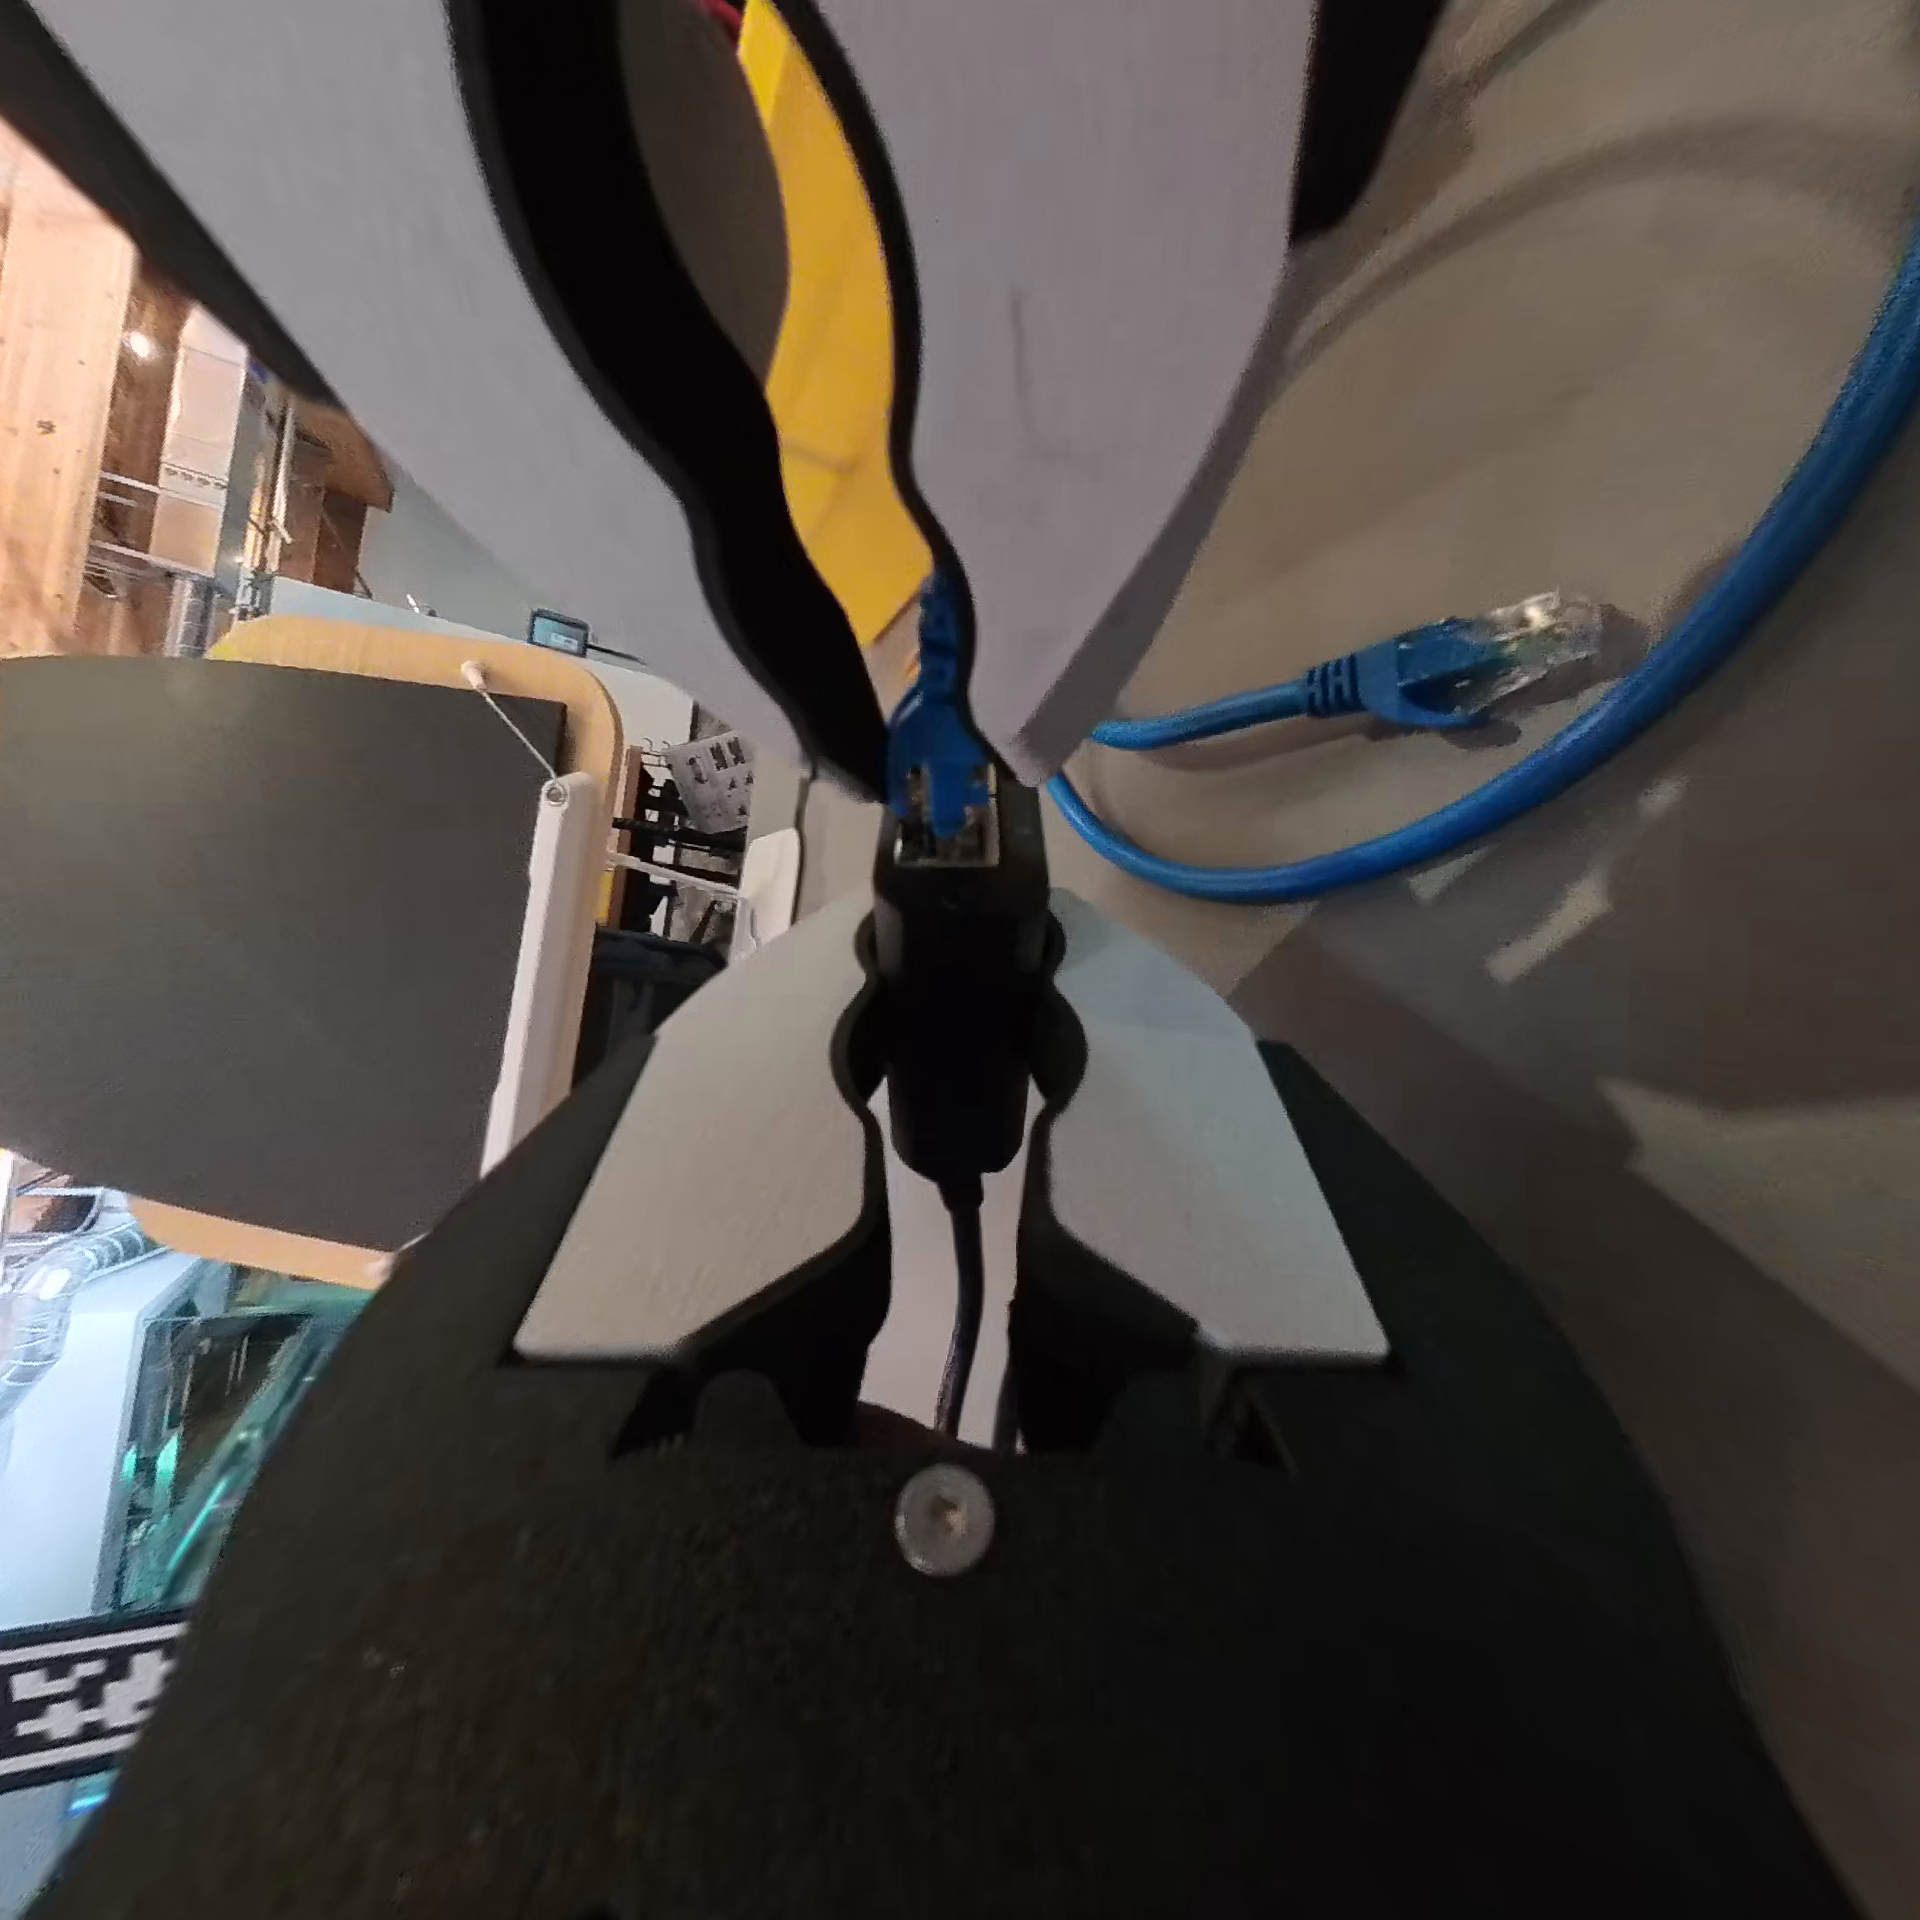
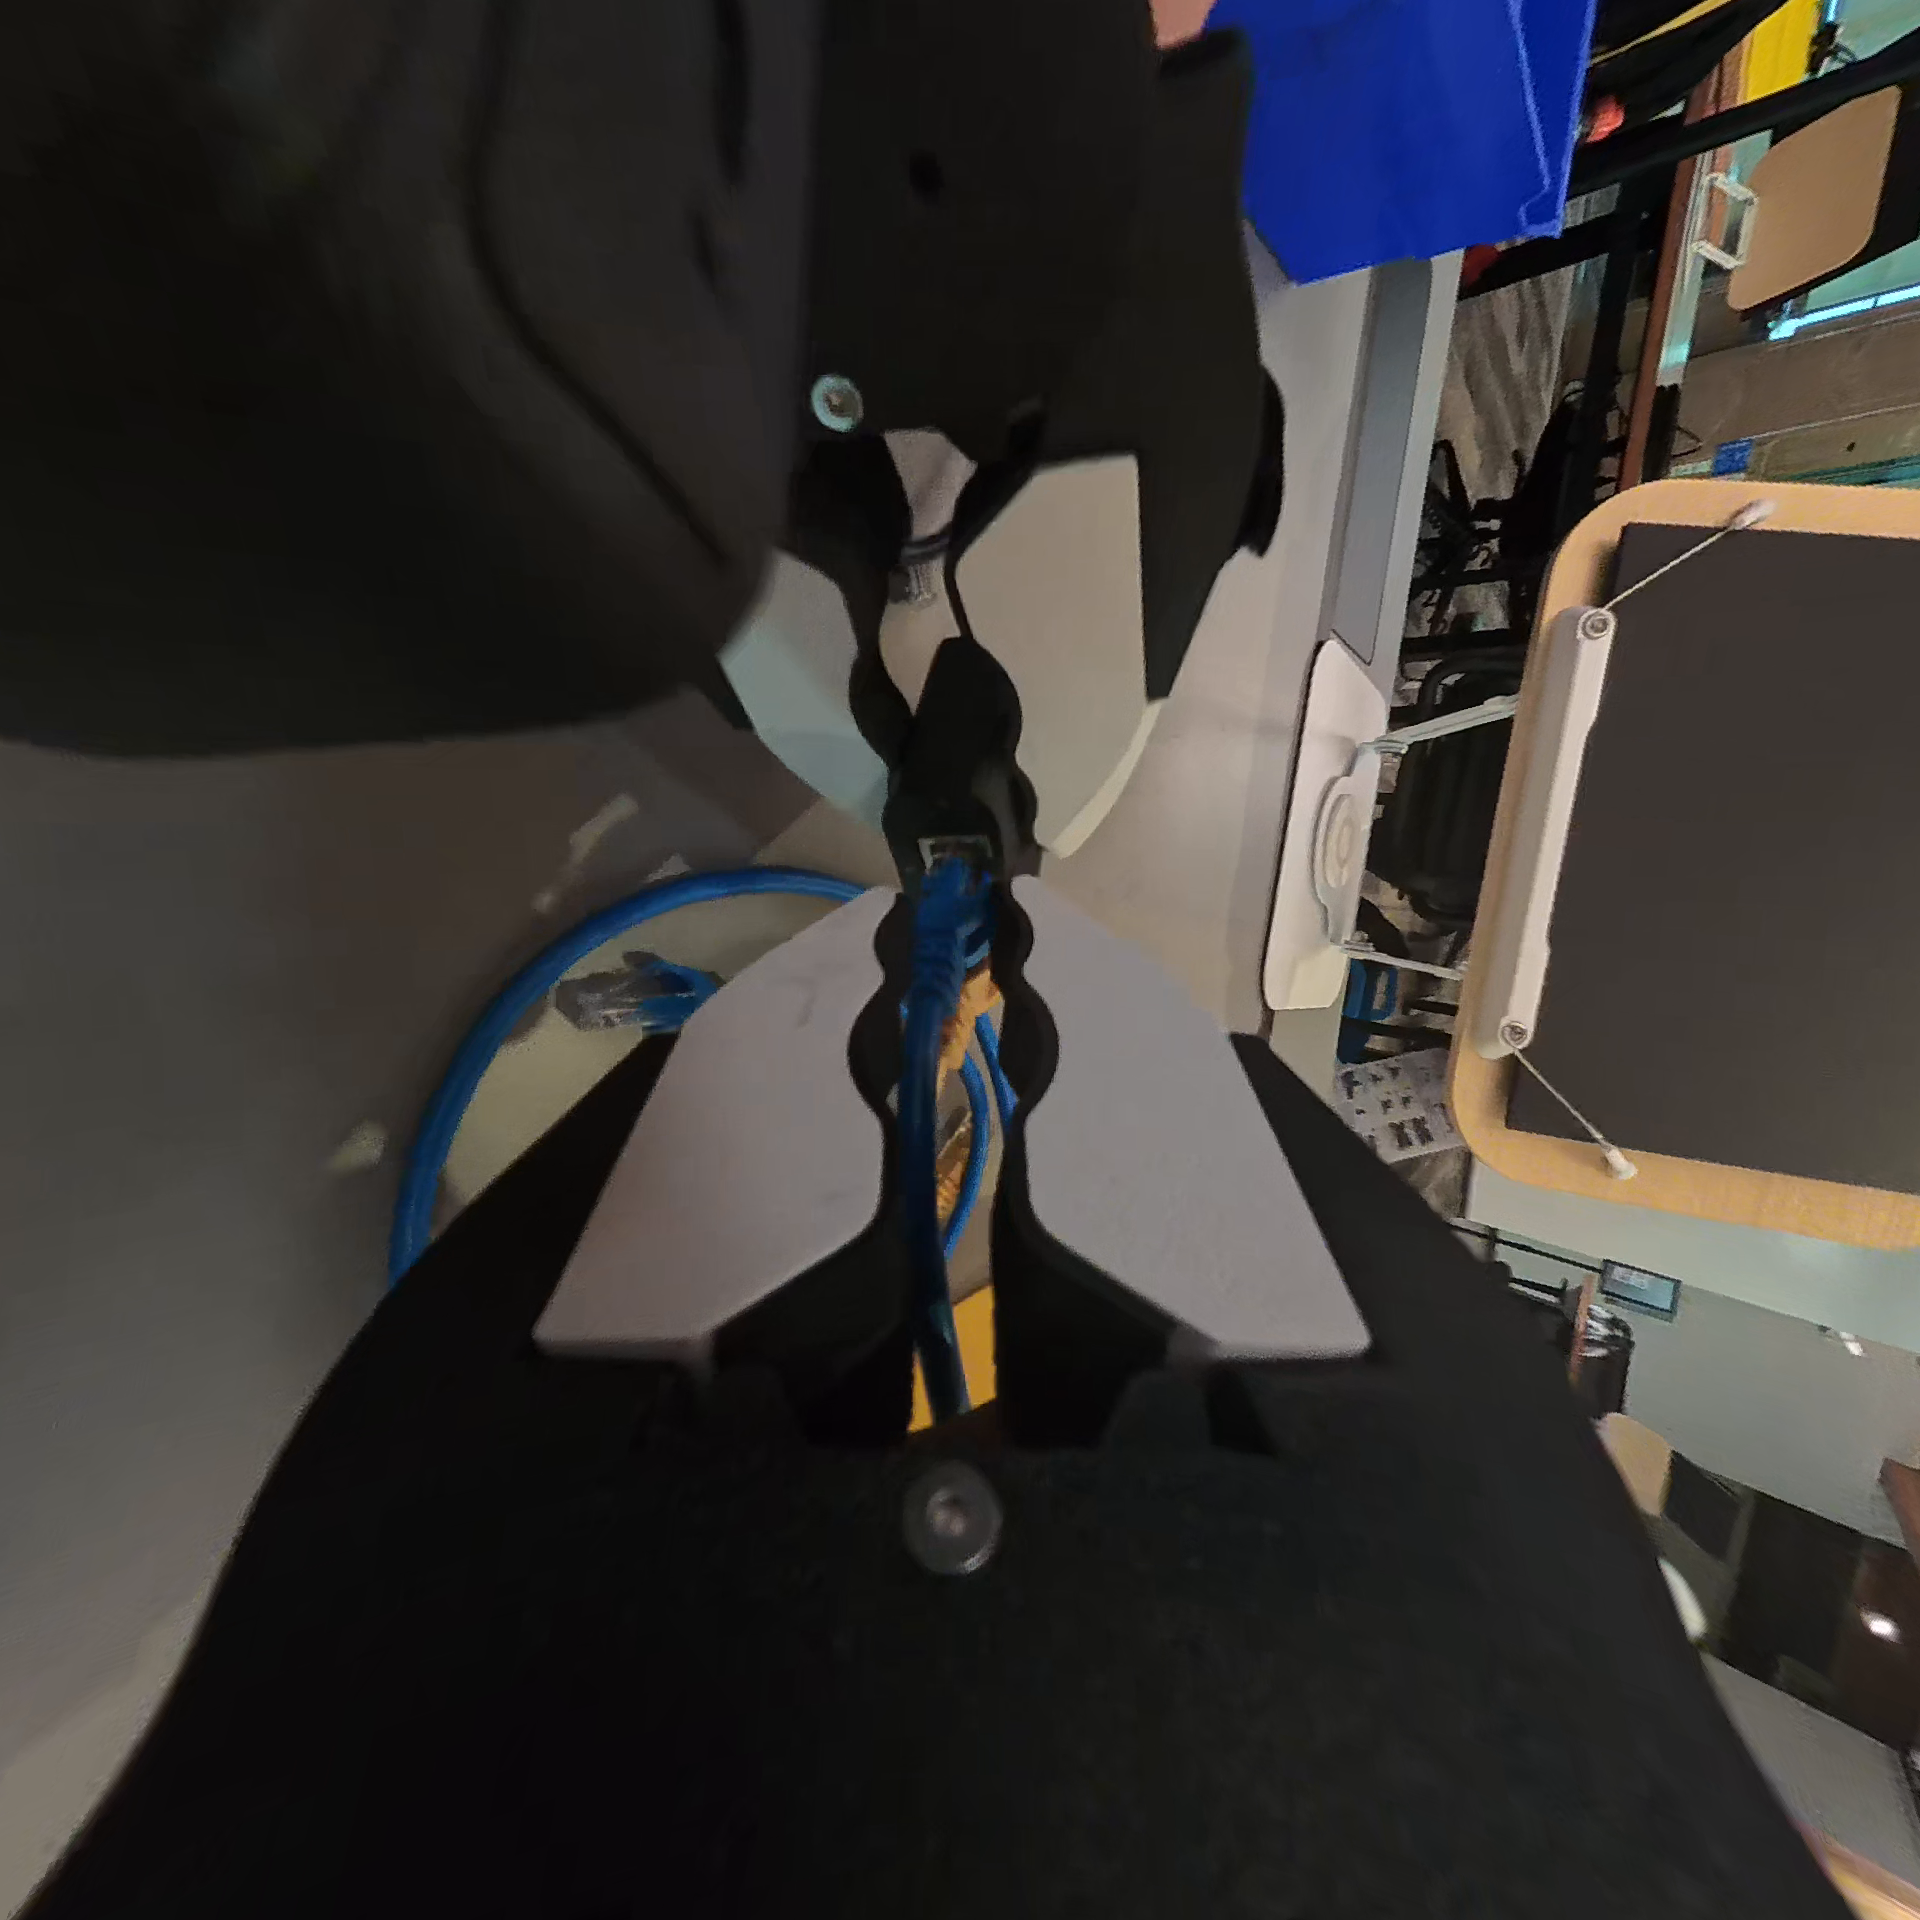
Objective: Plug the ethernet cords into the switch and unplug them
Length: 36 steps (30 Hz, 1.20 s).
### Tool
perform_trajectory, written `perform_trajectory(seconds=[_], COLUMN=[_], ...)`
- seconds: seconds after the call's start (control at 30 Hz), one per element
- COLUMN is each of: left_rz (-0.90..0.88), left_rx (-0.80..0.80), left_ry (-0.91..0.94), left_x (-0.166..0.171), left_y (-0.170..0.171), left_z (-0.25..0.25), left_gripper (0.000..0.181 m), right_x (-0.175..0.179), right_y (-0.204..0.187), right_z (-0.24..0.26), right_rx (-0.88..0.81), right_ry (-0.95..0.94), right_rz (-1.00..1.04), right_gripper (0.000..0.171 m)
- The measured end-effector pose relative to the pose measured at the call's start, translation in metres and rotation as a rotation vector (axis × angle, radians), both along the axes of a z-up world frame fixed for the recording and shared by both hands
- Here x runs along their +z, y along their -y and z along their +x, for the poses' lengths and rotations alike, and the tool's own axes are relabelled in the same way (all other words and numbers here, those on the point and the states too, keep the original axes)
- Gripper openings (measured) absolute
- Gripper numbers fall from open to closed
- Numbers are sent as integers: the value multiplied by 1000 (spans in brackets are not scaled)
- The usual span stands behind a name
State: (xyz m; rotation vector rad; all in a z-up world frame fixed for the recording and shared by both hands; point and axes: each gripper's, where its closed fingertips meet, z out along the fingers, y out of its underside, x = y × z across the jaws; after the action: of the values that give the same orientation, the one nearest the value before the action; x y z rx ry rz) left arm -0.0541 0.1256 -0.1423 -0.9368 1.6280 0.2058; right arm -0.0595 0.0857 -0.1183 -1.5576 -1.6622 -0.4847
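Observation:
My left gripper [image 1: 956, 935] is shut on a small black switch [image 1: 961, 1018], with its open port [image 1: 948, 844] facing away from me and its thin black lead trailing back between the fingers. My right gripper [image 2: 951, 920] is shut on the blue ethernet cord [image 2: 935, 1039] just behind its plug [image 2: 951, 883]. The plug's tip sits in the switch's port; I cannot tell how deep. In the left wrist view the right gripper [image 1: 940, 774] comes in from the top. The cord's other plug [image 1: 1455, 665] lies loose on the grey table [image 1: 1558, 416].
The blue cord loops across the table [image 1: 1714, 644]. An orange cord end [image 2: 966, 1023] hangs behind the blue cord. A yellow object [image 1: 831, 343] shows behind the right gripper. A chair with a black seat and wooden rim [image 2: 1766, 831] stands off the table's edge. The tips of one gripper are about 5 cm away from the tips of the other.

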Motion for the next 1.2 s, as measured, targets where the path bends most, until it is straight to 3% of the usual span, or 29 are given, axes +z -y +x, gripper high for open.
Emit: perform_trajectory(seconds=[0.17,0.5,0.73,0.87,1.2], left_rz=[60,17,108,162,173], left_rx=[1,19,54,57,69], left_ry=[-11,3,11,5,-19], left_x=[-2,-7,3,6,1], left_y=[2,5,-5,-6,-9], left_z=[1,5,1,0,-1], left_gripper=[24,24,24,24,24], right_x=[-6,-10,5,6,-11], right_y=[4,7,11,13,9], right_z=[1,4,8,13,14], right_rx=[-14,-27,-243,-357,-460], right_ry=[-34,-124,-347,-524,-611], right_rz=[-14,-49,-197,-258,-333], right_gripper=[13,14,21,11,11])
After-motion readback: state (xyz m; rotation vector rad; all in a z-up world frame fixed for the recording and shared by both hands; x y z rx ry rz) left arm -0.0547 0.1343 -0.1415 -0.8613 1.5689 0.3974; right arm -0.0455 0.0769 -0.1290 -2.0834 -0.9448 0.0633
